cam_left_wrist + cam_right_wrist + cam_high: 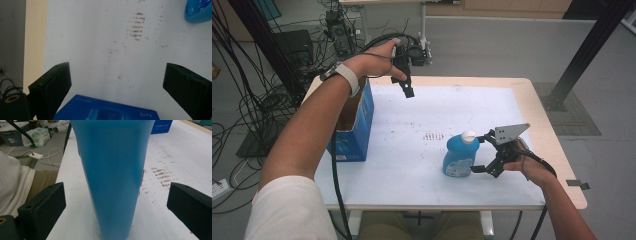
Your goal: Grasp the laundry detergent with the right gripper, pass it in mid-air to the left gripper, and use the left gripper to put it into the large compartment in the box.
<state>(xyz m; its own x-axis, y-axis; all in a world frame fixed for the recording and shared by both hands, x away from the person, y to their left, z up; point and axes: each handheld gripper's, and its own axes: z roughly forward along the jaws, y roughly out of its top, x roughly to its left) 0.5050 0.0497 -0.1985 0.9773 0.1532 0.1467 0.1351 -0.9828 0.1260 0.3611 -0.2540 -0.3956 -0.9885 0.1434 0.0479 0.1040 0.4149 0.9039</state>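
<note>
Bottle [460, 156] stands upright near my edge of the worktop [412, 190], between the spread, released jaws of my right gripper [484, 152]. Smooth plastic, liquid-heavy, probably slippery; I'd squeeze mid-body. Farther off, my left gripper [408, 90] hangs released above the box [354, 127].
</note>
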